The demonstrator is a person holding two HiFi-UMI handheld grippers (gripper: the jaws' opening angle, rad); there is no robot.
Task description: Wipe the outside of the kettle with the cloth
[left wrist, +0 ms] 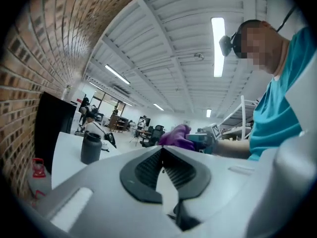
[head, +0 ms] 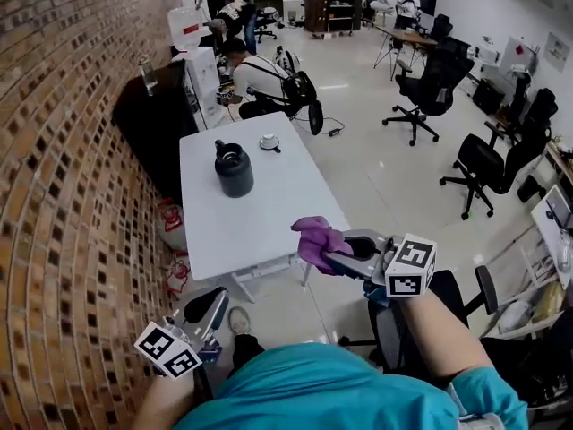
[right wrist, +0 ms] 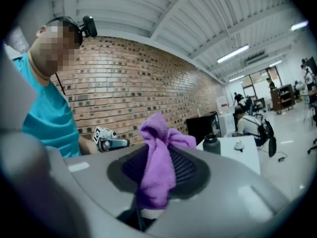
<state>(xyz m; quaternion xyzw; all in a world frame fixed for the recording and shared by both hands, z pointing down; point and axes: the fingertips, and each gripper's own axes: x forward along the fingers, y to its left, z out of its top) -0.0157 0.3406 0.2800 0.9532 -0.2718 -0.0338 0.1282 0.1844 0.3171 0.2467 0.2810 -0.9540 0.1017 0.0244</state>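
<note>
Head view is showing the dark kettle standing upright on the white bench, with a small white object lying near it on the far side. The right hand-held gripper is hovering just off the near edge of the bench, well apart from the kettle. Its jaws are clamping the purple cloth. In the right gripper view the cloth is sitting between the pads and bunching above them, and the kettle is showing far ahead, a little to the right. The left hand-held gripper is hanging low, close to the person's body and beside the brick wall. Its jaws are pressing together with nothing between them. From the left gripper view the kettle is appearing far ahead on the left.
</note>
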